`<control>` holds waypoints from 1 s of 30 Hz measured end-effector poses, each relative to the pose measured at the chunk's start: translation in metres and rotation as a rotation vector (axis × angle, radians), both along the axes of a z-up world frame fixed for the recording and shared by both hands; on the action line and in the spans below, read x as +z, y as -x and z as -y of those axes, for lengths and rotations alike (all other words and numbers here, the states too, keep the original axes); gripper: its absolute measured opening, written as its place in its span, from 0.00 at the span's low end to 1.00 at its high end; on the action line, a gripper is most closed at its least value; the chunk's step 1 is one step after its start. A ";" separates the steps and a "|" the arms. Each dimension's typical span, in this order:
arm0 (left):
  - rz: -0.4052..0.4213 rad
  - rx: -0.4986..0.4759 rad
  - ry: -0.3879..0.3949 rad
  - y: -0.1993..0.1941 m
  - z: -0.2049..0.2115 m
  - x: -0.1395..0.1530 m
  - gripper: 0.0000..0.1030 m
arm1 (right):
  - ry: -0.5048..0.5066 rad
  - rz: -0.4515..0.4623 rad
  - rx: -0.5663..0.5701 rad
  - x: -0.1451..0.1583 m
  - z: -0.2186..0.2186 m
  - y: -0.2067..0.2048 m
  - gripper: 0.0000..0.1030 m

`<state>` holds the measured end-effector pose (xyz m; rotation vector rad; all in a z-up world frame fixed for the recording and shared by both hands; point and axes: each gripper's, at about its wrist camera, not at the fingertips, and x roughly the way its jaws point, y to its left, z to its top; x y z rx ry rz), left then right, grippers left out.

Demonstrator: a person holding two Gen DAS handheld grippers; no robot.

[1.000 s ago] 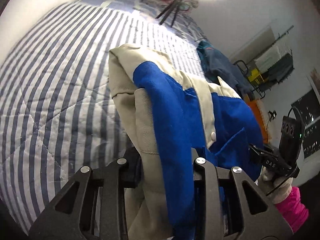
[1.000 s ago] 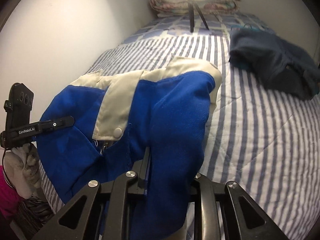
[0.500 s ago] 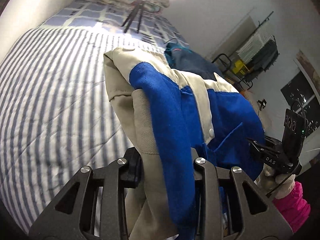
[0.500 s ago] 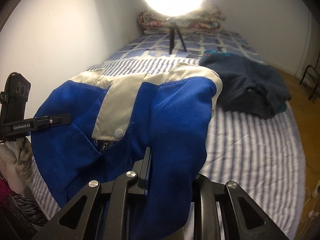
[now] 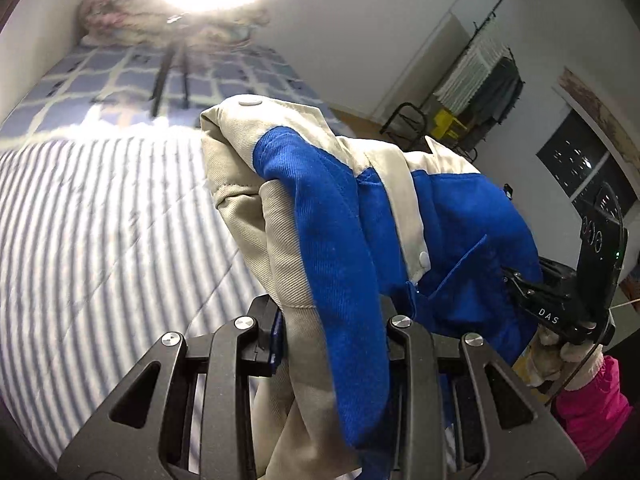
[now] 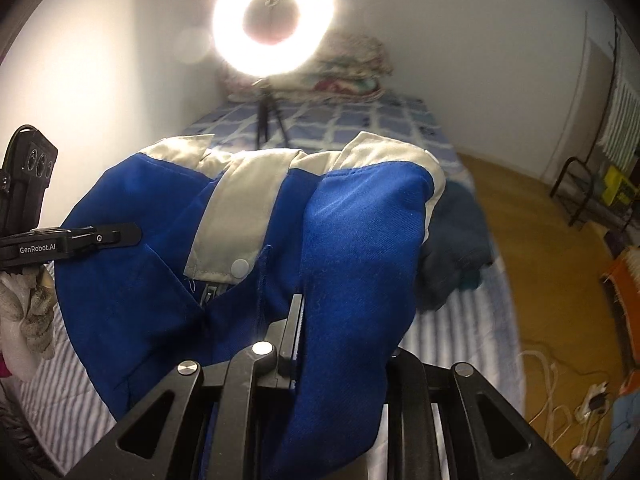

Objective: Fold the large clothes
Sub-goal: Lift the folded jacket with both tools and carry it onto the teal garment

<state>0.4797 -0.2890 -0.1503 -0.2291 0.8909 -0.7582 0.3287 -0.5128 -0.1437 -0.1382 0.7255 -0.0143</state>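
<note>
L tongs (image 5: 332, 320): jaws narrow, clamped on blue-and-cream jacket (image 5: 344, 216) fold | R tongs (image 6: 344, 336): nearly closed, pinching same jacket (image 6: 352, 240) | jacket draped over both, held above striped bed (image 5: 100, 240) | ring light (image 6: 274, 20) at 12 o'clock | dark garment (image 6: 452, 248) at 3 o'clock

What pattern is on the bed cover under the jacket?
Blue and white stripes on the bed cover, turning to a blue check near the far end. The left wrist view shows it best.

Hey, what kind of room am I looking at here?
Most likely a bedroom in a home: a bed with a striped quilt, folded blankets stacked at its far end, and a clothes drying rack by the wall.
</note>
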 end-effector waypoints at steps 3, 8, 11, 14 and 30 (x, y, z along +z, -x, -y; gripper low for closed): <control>0.028 -0.015 0.024 -0.028 0.028 0.008 0.28 | 0.025 0.039 -0.030 0.014 0.023 -0.022 0.17; 0.065 -0.029 0.056 -0.075 0.072 0.014 0.28 | 0.063 0.090 -0.076 0.035 0.057 -0.064 0.17; 0.062 -0.021 0.075 -0.106 0.093 0.014 0.28 | 0.085 0.099 -0.094 0.041 0.071 -0.094 0.17; 0.066 -0.016 0.075 -0.132 0.110 0.011 0.28 | 0.088 0.099 -0.102 0.040 0.086 -0.122 0.17; -0.071 0.077 -0.001 -0.224 0.133 -0.078 0.51 | 0.002 -0.008 -0.209 -0.036 0.163 -0.222 0.39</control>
